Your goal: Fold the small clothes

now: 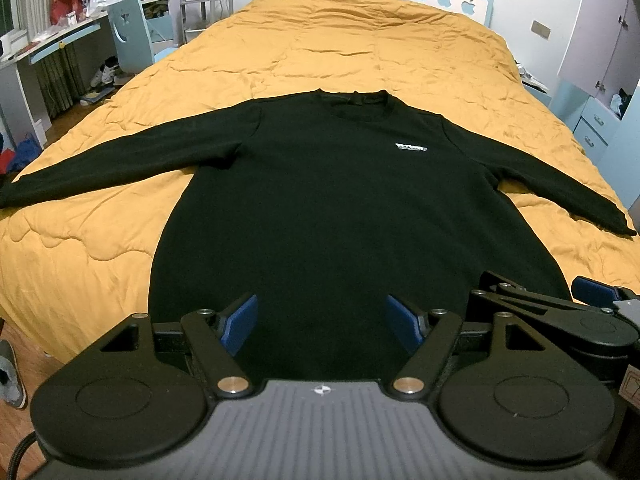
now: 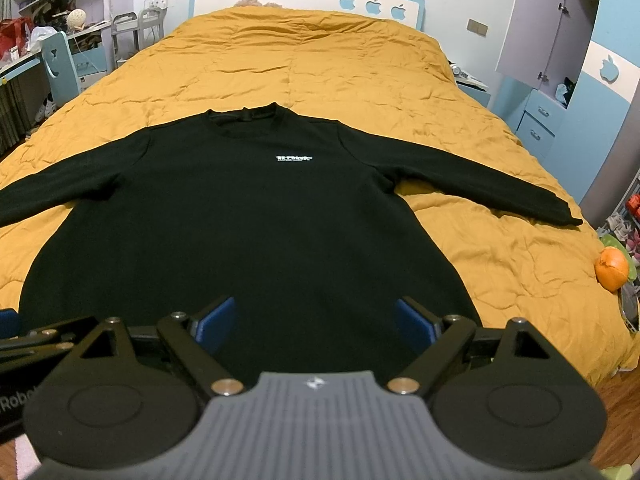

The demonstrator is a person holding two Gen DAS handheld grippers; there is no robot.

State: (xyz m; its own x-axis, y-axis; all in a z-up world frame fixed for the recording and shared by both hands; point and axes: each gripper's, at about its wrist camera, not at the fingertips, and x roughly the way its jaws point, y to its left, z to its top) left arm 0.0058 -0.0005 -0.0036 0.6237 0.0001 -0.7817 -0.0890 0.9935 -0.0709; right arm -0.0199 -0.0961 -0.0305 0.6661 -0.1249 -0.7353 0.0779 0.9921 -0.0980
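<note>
So far nothing is folded: the black sweatshirt (image 1: 320, 208) lies flat, sleeves spread, on the orange quilt (image 1: 360, 48), while left gripper (image 1: 320, 324) and right gripper (image 2: 316, 326) hover with jaws apart, holding nothing

A black sweatshirt (image 1: 320, 208) lies on a bed, its hem hidden behind the left tongs (image 1: 320, 324) in the left wrist view and behind the right tongs (image 2: 316, 324) in the right wrist view. Its left-hand sleeve (image 2: 48, 192) runs off the frame edge in the right wrist view. The white chest logo (image 2: 294, 158) is too small to read.
</note>
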